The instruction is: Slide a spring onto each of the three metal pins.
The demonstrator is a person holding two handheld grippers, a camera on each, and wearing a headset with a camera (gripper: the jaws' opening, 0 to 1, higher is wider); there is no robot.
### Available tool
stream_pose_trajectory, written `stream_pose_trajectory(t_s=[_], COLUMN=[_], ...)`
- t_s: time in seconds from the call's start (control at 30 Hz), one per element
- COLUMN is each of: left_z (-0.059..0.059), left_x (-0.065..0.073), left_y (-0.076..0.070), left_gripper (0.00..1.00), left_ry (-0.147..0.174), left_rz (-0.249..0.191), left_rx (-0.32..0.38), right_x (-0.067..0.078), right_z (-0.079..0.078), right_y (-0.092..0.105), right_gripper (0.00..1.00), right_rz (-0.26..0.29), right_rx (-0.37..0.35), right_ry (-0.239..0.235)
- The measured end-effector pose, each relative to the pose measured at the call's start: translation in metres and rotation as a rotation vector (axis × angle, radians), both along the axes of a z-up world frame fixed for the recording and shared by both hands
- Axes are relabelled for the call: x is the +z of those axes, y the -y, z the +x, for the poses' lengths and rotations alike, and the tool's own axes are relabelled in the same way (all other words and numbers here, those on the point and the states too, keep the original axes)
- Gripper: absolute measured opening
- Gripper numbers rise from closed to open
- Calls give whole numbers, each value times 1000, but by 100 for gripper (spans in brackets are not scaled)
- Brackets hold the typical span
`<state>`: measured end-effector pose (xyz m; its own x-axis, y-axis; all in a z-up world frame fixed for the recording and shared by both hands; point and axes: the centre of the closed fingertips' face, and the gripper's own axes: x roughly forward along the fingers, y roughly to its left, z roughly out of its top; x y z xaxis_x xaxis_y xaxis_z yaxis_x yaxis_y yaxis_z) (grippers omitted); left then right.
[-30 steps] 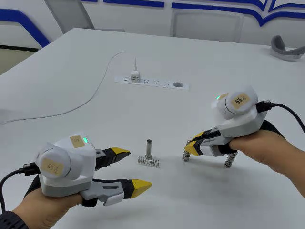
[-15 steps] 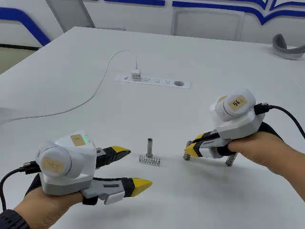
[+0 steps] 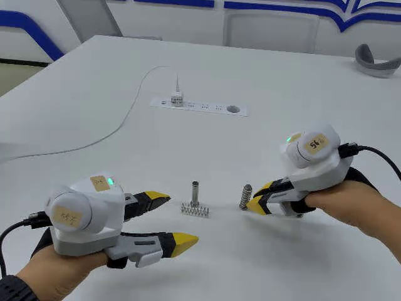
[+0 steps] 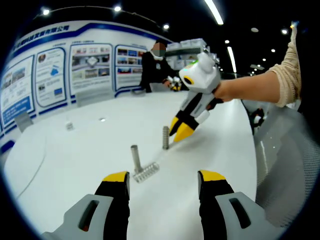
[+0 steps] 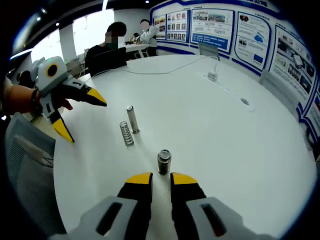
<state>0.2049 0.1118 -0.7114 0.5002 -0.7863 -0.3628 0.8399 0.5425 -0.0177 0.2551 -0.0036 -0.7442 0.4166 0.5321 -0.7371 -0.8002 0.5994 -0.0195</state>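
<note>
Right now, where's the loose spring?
Head view, centre: the loose spring lies flat on the table at the base of the bare pin, left of the sprung pin.

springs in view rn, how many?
2. A loose spring lies flat beside the bare pin. A second spring sits on the other pin, just ahead of the right claw. A third may be hidden behind that claw.

Just ahead of the left gripper [image 3: 183,218], a dull grey metal pin [image 3: 195,193] and a shinier coiled-wire spring [image 3: 195,211] rest on the smooth, matt white table [image 3: 94,113]. The gripper's shell looks like matt pale plastic, and its fingertips [image 3: 185,240] are yellow.
</note>
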Motion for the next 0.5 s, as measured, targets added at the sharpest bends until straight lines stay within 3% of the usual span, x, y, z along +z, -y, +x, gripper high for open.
stream_pose_trajectory(t_s=[0.23,0.5], left_z=[1,1], left_x=[0,0], left_y=[-1,-2], left_gripper=[56,56], left_ry=[1,1], left_rz=[2,3], left_rx=[2,5], right_x=[0,2], right_z=[-13,-24], right_y=[-6,-27], right_gripper=[16,16], right_rz=[2,11], right_rx=[22,76], right_ry=[-5,6])
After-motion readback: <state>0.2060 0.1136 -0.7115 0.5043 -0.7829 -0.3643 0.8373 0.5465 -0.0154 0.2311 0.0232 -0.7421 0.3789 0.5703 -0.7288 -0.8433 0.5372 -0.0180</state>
